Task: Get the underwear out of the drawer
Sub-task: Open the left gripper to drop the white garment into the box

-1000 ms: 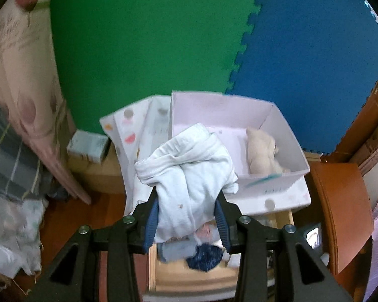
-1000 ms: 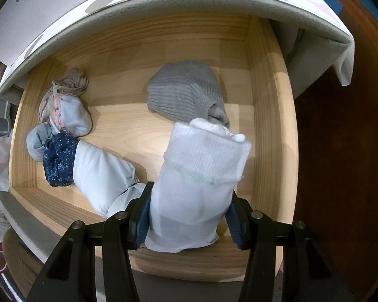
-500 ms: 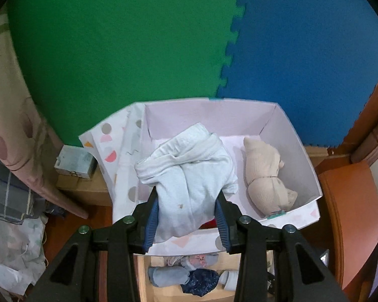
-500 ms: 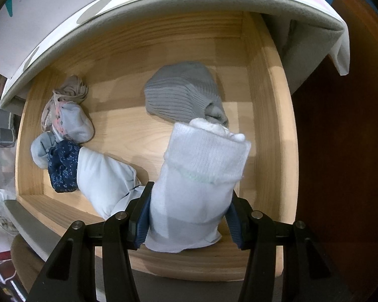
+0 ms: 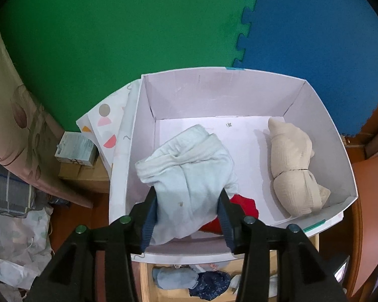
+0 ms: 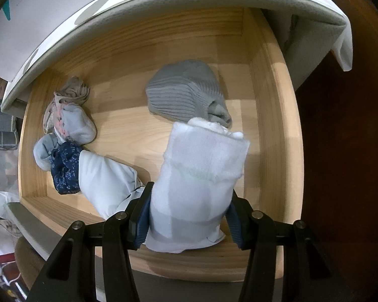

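My left gripper [image 5: 187, 216] is shut on a pale blue-white underwear bundle [image 5: 186, 171] and holds it over the white box [image 5: 322, 115]. In the box lie a beige rolled garment [image 5: 293, 166] and a red garment [image 5: 242, 209]. My right gripper [image 6: 189, 219] is shut on a white rolled bundle [image 6: 201, 173] above the open wooden drawer [image 6: 272, 105]. In the drawer lie a grey ribbed bundle [image 6: 184, 95], a light blue bundle [image 6: 105, 178], a navy dotted one [image 6: 65, 168] and a pale grey-pink one [image 6: 70, 118].
The white box overhangs the drawer's back [image 6: 113, 5]. A dark brown cabinet side [image 6: 345, 151] stands right of the drawer. Green [image 5: 126, 25] and blue [image 5: 315, 25] foam mats cover the floor. A small carton [image 5: 75, 148] and bedding [image 5: 10, 183] lie to the left.
My left gripper has carried its bundle up and forward, from above the drawer to over the white box. My right gripper with its white bundle has barely moved.
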Demonstrator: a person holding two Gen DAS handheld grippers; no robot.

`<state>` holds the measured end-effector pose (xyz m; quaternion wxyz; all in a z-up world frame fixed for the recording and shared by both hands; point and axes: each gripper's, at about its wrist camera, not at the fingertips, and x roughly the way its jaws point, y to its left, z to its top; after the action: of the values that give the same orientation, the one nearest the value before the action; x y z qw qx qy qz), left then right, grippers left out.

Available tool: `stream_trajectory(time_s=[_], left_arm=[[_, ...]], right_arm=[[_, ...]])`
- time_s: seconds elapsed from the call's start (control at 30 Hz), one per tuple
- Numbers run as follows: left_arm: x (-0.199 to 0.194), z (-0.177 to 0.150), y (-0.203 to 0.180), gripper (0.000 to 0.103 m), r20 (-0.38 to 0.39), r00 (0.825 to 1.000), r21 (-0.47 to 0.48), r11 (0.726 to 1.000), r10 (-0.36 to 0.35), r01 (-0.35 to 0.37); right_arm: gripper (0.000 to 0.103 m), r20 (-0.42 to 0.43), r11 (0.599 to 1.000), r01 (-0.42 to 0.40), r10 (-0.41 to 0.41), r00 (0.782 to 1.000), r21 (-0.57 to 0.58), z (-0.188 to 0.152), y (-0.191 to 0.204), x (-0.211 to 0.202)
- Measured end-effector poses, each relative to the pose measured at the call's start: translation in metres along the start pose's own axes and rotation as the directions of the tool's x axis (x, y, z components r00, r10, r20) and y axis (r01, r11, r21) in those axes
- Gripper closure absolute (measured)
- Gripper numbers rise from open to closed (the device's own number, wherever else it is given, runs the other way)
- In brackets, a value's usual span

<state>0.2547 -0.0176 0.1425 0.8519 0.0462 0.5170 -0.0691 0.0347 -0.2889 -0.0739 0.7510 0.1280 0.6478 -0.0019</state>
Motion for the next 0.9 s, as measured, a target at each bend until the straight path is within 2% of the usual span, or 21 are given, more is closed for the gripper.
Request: stream_trajectory(time_s=[0.13,0.2,0.27,0.4,0.57,0.77,0.9], left_arm=[[0.003,0.0,-0.002,0.052,-0.008,1.0,0.014,1.0,0.001,-0.001],[0.0,0.0,-0.002,0.047,0.002,1.0,0.015,1.0,0.0,0.0],[-0.005,0.002,0.001,0.044,0.01,1.0,0.003,1.0,-0.026,0.026],[-0.017,0.003,0.006,0.042,0.016,0.997,-0.022,0.997,-0.073,0.074],[-0.04,-0.002,0.011,0.042,0.057,0.996,-0.01,0.998,-0.066,0.067],[-0.062,-0.027,0.015,0.041,0.073,0.997,0.046,0.998,-0.033,0.029],[-0.07,-0.056,0.029,0.041,0.075,0.997,0.039,0.999,-0.018,0.015]], right_arm=[[0.054,-0.004,1.0,-0.002,0.002,1.0,0.006,0.0,-0.001,0.001],[0.054,-0.006,1.0,-0.002,0.002,1.0,0.009,0.0,-0.001,0.001],[0.054,-0.007,1.0,-0.003,0.003,1.0,0.011,0.0,-0.001,0.001],[0.054,-0.007,1.0,0.004,-0.004,1.0,0.006,0.001,0.001,0.002],[0.054,-0.01,1.0,0.011,-0.011,1.0,0.004,0.002,0.004,0.003],[0.054,-0.023,1.0,0.015,-0.015,1.0,-0.006,0.002,0.007,0.006],[0.057,-0.039,1.0,0.011,-0.012,0.999,-0.004,0.003,0.008,0.011]])
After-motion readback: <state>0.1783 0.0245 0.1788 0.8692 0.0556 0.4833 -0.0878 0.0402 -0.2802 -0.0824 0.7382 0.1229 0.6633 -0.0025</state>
